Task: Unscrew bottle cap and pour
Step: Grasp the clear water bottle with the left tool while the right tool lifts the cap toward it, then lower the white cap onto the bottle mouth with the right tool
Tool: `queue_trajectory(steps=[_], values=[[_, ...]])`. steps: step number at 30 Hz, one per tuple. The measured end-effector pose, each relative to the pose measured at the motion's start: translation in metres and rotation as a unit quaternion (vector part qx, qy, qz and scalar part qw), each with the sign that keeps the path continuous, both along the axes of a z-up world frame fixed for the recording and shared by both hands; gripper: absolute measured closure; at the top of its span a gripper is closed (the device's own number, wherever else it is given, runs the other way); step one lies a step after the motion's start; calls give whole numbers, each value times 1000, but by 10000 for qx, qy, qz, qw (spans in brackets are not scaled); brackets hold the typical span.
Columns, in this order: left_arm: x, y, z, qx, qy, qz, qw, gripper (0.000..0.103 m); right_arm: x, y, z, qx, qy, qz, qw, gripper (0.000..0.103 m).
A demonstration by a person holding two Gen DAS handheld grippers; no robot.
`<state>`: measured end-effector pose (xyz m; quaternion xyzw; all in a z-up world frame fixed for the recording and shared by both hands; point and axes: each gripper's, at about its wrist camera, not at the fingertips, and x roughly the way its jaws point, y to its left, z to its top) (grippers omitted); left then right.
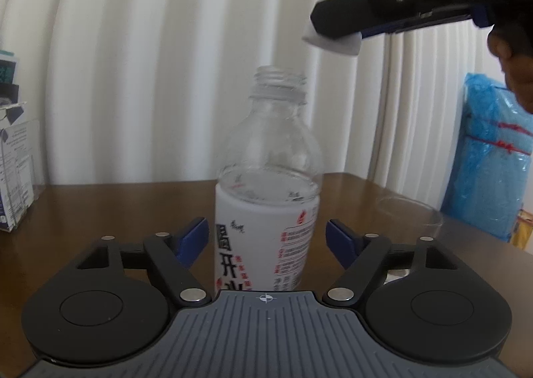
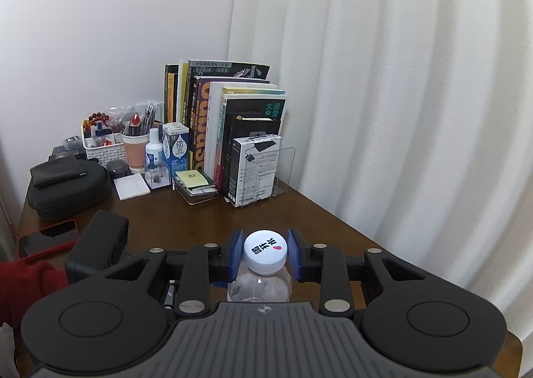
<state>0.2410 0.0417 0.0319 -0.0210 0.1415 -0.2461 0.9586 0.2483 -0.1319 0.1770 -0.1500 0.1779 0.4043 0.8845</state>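
Note:
A clear plastic bottle (image 1: 266,178) with a white label stands upright on the brown table (image 1: 100,211), its threaded neck uncapped. My left gripper (image 1: 268,239) is open around its lower body, with a blue pad on each side and a narrow gap at both. Up at the right, above and beside the neck, my right gripper (image 1: 336,34) is shut on the white cap (image 1: 336,44). In the right wrist view the cap (image 2: 265,249) sits between the blue pads of the right gripper (image 2: 265,253), with the bottle's shoulder (image 2: 260,289) below it. A clear glass (image 1: 411,216) stands to the bottle's right.
Books (image 2: 230,118), small boxes, a white basket (image 2: 100,144) and a black case (image 2: 66,191) crowd the table's far left. A red phone (image 2: 46,238) and a red sleeve (image 2: 26,284) are at the left. A blue bag (image 1: 489,158) stands past the table's right edge. White curtain behind.

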Motion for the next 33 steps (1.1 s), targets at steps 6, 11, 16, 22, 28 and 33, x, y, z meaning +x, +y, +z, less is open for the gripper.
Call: queue_trajectory(steps=[6, 11, 16, 22, 28, 33], values=[[1, 3, -1, -101, 52, -47, 9999, 42, 4, 6, -1, -87, 6, 65, 9999, 71], [0, 2, 0, -55, 33, -47, 10000, 43, 9, 9, -2, -127, 62, 93, 9999, 71], [-2, 0, 1, -41, 28, -41, 10000, 43, 15, 9, -2, -93, 149, 123, 9998, 71], [-3, -4, 3, -44, 32, -33, 10000, 43, 22, 12, -3, -166, 257, 153, 9994, 71], [2, 5, 2, -57, 20, -109, 9999, 43, 25, 15, -5, -211, 316, 167, 9991, 71], [1, 3, 2, -50, 23, -105, 9999, 43, 29, 17, -7, -247, 371, 184, 9988, 71]])
